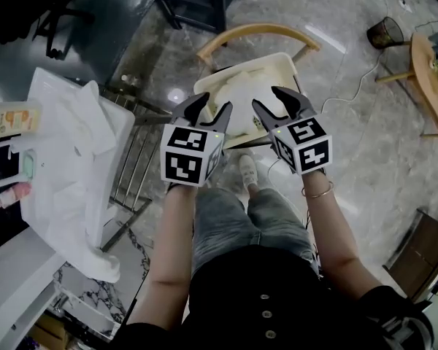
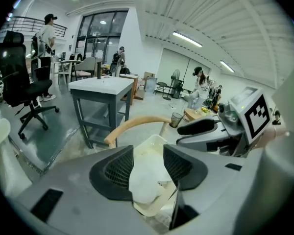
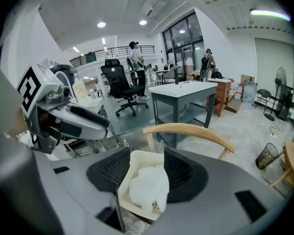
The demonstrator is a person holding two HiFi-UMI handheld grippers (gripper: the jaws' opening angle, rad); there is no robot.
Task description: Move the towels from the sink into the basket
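Your left gripper (image 1: 213, 104) and right gripper (image 1: 267, 98) both hang open and empty — above the basket (image 3: 138, 156). The white towel (image 3: 148, 187) lies bunched inside, showing no clear long axis.

An open office-like workspace: swivel chair (image 2: 20, 77), grey work table (image 2: 102, 88), tall windows (image 2: 95, 33), strip lights (image 2: 186, 39).

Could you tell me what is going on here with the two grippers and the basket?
A person holds a gripper in each hand over a cream basket that sits on a wooden chair. The left gripper and the right gripper both have their jaws apart and hold nothing. A white towel already lies in the basket. More white cloth lies off to the person's left.
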